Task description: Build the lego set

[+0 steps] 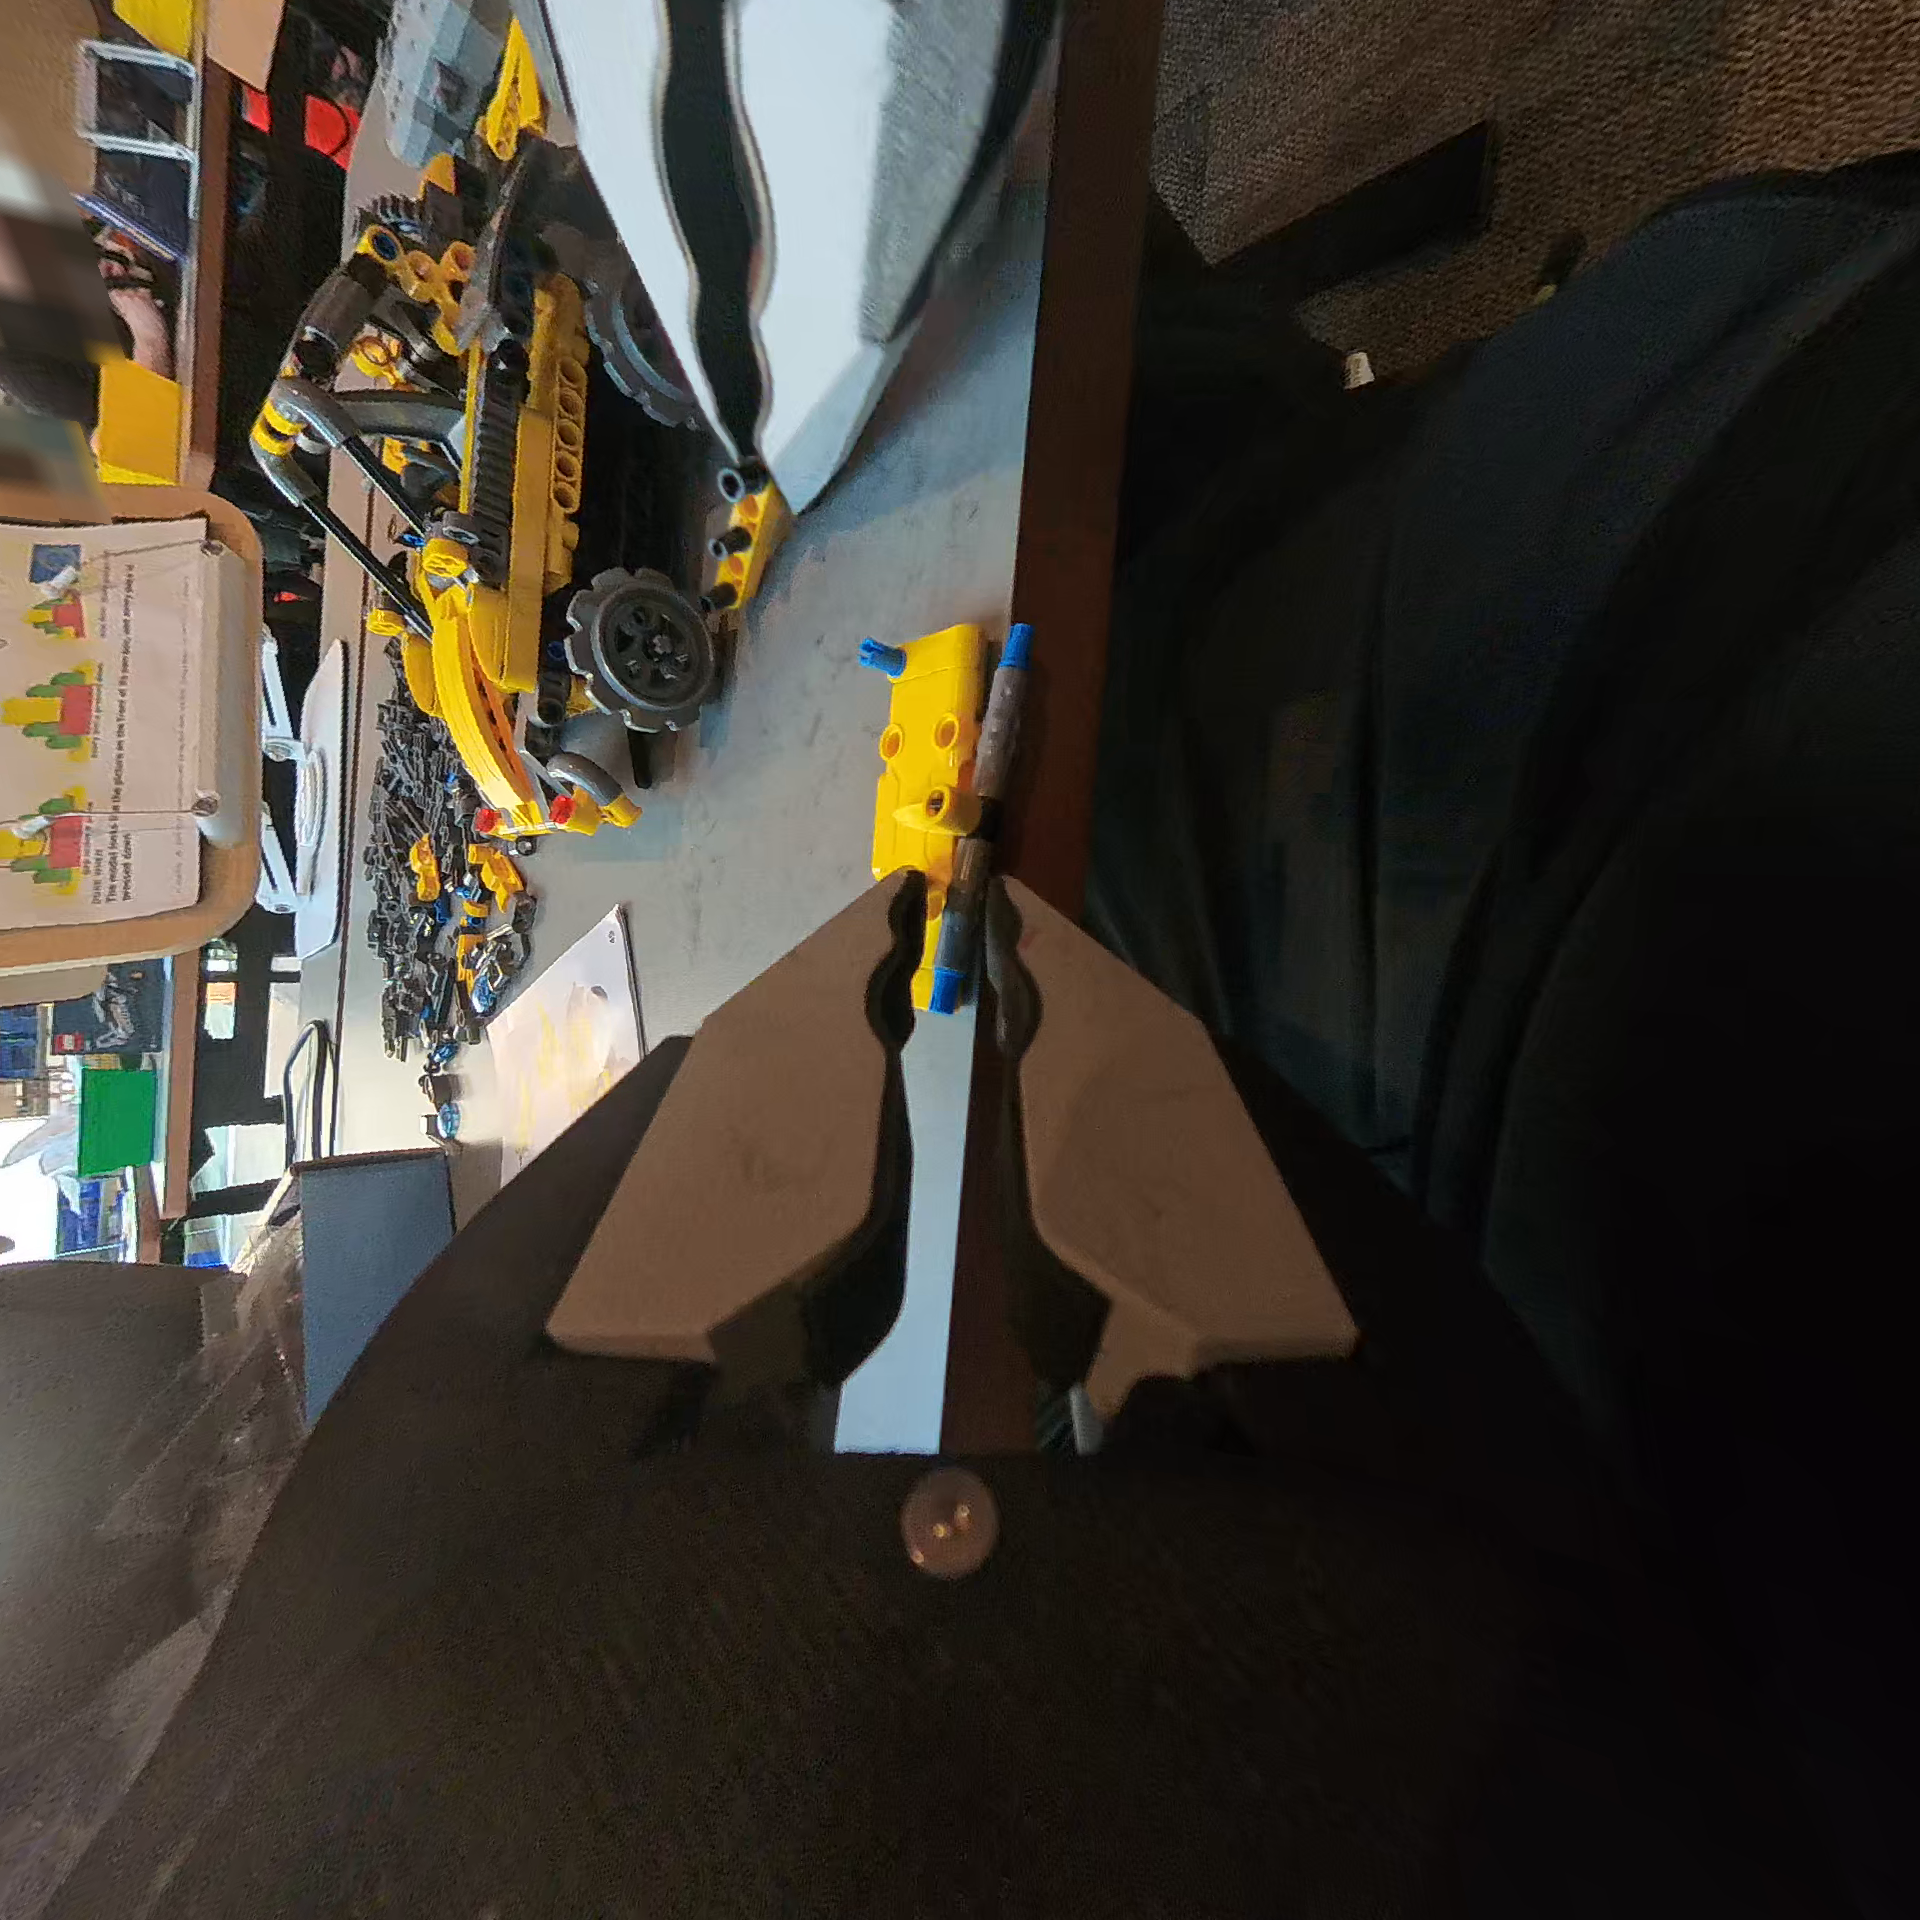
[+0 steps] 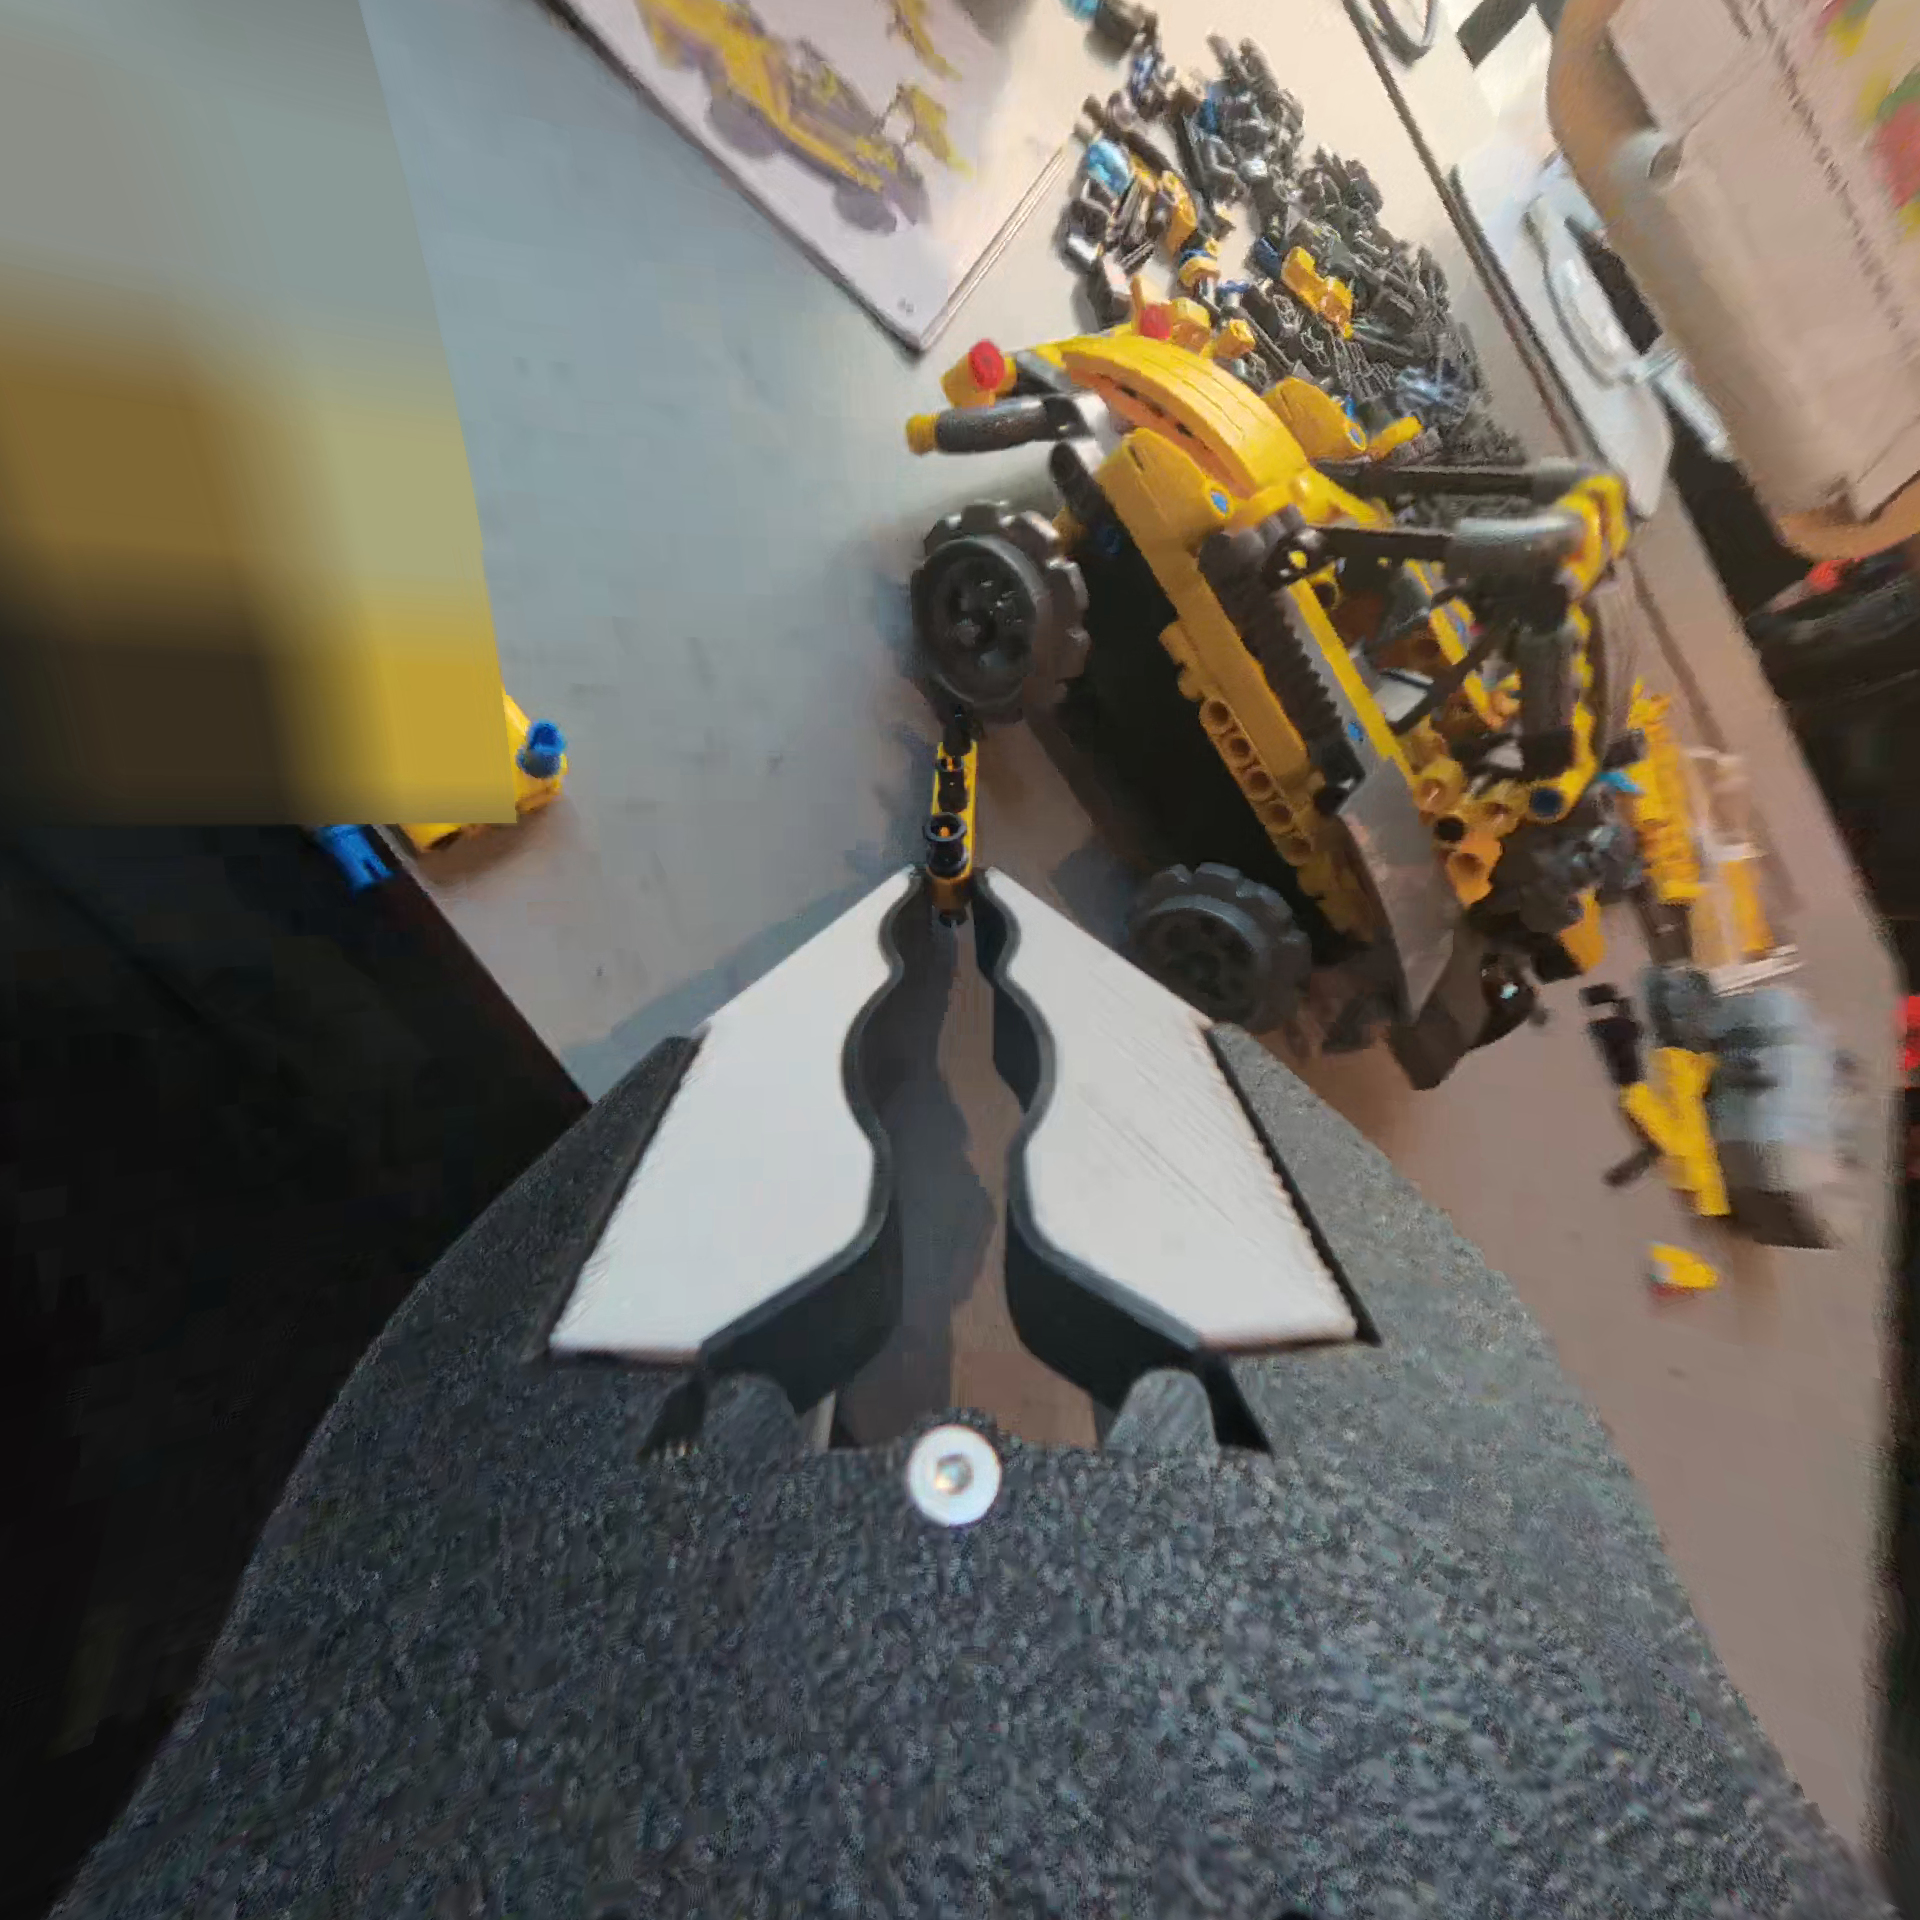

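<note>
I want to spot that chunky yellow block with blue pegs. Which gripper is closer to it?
Left. The left gripper is closed around the yellow block. The right gripper is farther off, pinching a thin yellow beam.

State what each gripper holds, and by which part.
Left gripper: yellow panel assembly, by its near end. Right gripper: yellow beam, by its near tip.

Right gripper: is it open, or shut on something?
Shut on a piece. The right gripper pinches the near end of a thin yellow beam with black pins, which sticks out beyond its tips above the grey table.
</note>
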The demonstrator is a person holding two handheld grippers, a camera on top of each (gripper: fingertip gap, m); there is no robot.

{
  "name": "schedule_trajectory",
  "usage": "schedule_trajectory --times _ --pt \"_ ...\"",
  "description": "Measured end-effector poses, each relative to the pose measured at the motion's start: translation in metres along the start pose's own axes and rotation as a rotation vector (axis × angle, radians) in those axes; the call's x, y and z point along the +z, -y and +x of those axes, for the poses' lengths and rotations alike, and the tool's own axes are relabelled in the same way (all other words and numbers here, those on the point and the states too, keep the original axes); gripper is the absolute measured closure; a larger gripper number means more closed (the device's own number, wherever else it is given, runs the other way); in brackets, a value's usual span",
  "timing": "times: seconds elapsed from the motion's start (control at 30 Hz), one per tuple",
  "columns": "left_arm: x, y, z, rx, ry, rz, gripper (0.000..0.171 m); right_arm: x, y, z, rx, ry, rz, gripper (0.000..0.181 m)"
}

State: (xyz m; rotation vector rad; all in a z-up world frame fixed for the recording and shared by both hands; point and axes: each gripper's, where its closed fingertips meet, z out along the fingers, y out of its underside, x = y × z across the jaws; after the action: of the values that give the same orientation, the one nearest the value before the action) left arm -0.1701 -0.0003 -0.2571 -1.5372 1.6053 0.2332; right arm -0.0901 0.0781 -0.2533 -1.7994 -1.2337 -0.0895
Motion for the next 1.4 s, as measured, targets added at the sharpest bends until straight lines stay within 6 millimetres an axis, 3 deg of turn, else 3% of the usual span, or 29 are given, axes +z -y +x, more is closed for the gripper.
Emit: schedule_trajectory --times 0.1,0.2,0.33,0.5,0.63,0.7,0.8,0.93,1.03,1.3,1.4 --pt "0.0 0.0 0.0 0.001 0.013 0.011 0.163 -0.002 0.001 -0.001 -0.244 -0.096 -0.066 0.17" --pt "0.0 0.0 0.0 -0.021 0.025 0.027 0.163 -0.004 0.003 -0.003 -0.336 -0.12 -0.067 0.167" --pt "-0.001 0.0 0.0 -0.074 0.012 0.056 0.163 -0.008 -0.001 -0.006 -0.204 0.038 0.008 0.167" --pt "-0.002 -0.001 -0.008 -0.198 -0.033 0.077 0.166 -0.022 -0.006 -0.012 -0.022 0.277 0.11 0.14" --pt "-0.003 -0.002 -0.01 -0.255 -0.057 0.096 0.166 -0.025 -0.006 -0.011 0.073 0.351 0.128 0.127" --pt "-0.003 -0.002 -0.01 -0.263 -0.067 0.097 0.166 -0.034 0.009 -0.022 0.064 0.404 0.184 0.127" --pt "-0.004 -0.002 -0.01 -0.296 -0.111 0.099 0.165 -0.042 0.033 -0.055 -0.062 0.454 0.229 0.128" --pt "-0.005 -0.001 -0.012 -0.378 -0.212 0.114 0.165 -0.024 0.045 -0.077 -0.254 0.351 0.189 0.141" --pt "-0.007 -0.002 -0.014 -0.43 -0.284 0.127 0.166 -0.014 0.047 -0.083 -0.318 0.329 0.155 0.141" --pt "-0.011 -0.005 -0.016 -0.49 -0.452 0.136 0.166 -0.014 0.052 -0.088 -0.316 0.475 0.148 0.15" --pt "-0.012 -0.007 -0.017 -0.518 -0.487 0.137 0.166 -0.016 0.059 -0.08 -0.305 0.479 0.156 0.169"
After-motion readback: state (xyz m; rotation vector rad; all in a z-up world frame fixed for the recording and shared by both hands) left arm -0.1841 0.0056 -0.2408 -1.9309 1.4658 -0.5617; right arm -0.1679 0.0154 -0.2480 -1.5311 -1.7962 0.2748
